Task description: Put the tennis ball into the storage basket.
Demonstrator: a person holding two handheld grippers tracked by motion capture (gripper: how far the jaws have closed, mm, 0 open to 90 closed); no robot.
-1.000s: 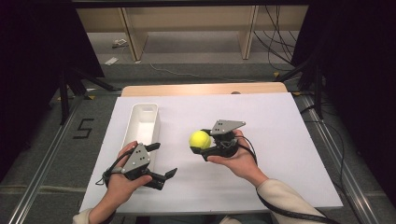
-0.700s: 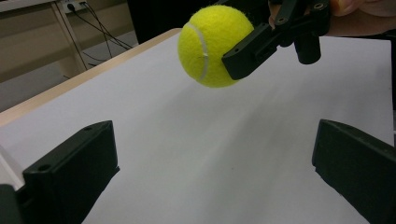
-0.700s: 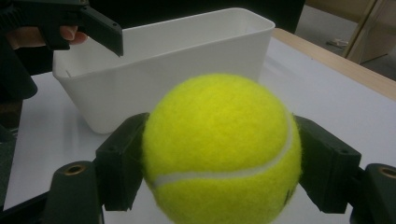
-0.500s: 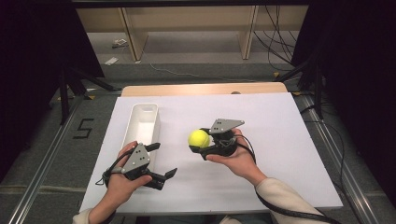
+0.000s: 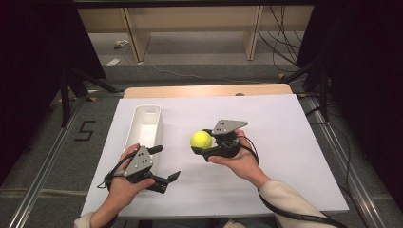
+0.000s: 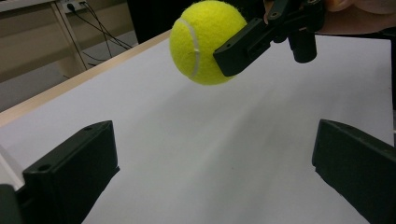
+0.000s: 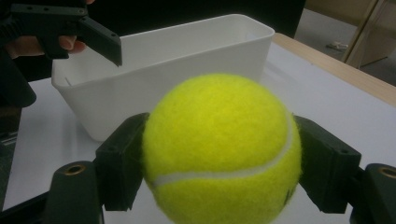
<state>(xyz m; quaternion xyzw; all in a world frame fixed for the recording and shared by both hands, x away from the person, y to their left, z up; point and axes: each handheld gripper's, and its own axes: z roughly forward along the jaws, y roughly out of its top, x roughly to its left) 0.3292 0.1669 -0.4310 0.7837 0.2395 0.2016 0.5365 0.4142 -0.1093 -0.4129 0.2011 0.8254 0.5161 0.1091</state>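
A yellow tennis ball (image 5: pixel 201 140) is held above the white table, my right gripper (image 5: pixel 203 142) shut on it; both black jaws press its sides in the right gripper view, ball (image 7: pixel 219 149). The ball (image 6: pixel 205 42) also hangs ahead of my left gripper (image 6: pixel 210 172), whose jaws stand wide apart with nothing between them. In the high view the left gripper (image 5: pixel 166 164) sits low at the near left, beside the near end of a long white bin (image 5: pixel 142 124). The bin (image 7: pixel 187 60) is empty as far as I can see.
The white tabletop (image 5: pixel 285 133) lies over a wooden table edge (image 5: pixel 204 90) at the back. Dark curtains flank both sides, and shelving legs and cables stand on the floor beyond. Bare board lies to the right of the right hand.
The right gripper with the ball has shifted very slightly. The left gripper has stayed in place.
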